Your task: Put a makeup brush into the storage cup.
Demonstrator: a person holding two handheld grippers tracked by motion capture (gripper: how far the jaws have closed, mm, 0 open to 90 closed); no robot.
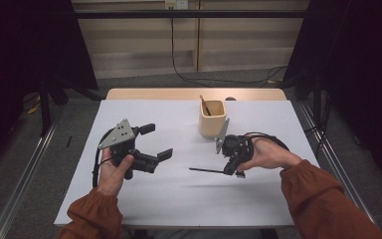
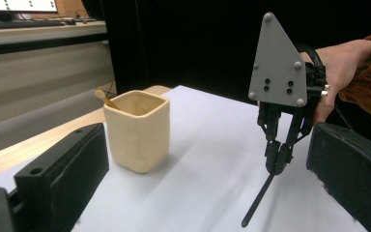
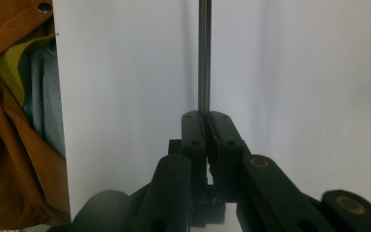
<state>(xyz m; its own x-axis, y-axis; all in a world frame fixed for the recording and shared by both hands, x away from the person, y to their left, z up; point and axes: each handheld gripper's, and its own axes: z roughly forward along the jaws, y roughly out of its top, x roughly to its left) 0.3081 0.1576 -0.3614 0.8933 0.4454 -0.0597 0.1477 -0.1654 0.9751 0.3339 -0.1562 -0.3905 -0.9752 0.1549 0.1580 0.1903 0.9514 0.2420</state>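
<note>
- A person in rust-orange sleeves works at a desk (image 1: 179, 199) covered by a white sheet, one claw in each hand, seen from the high view.
- The right claw (image 1: 227, 172) is pressed together on a thin black stick (image 1: 206, 170), pinching it at one end; the stick runs out level toward the person's left, just above the white sheet.
- In the right gripper view the two black jaws meet on the stick (image 3: 204, 58), which rises straight up the picture from between them against the white sheet.
- The left gripper view shows the same right claw (image 2: 276, 162) from the side, its grey three-cornered plate (image 2: 278, 63) upright above it and the stick (image 2: 258, 200) slanting down toward the sheet.
- The left claw (image 1: 156, 142) is spread wide and holds nothing; its jaws point toward the middle of the desk, well apart from the stick.
- The left hand (image 1: 112, 172) grips that tool from below, its grey plate (image 1: 118, 133) tilted upward.
- A cream, square-sided cup (image 1: 213, 118) stands upright at the far middle of the desk, near the right claw but apart from it.
- A brown wooden stick (image 1: 205, 105) leans inside the cup, its tip above the rim.
- In the left gripper view the cup (image 2: 137, 130) stands between the spread jaws' line of sight, left of the right claw.
</note>
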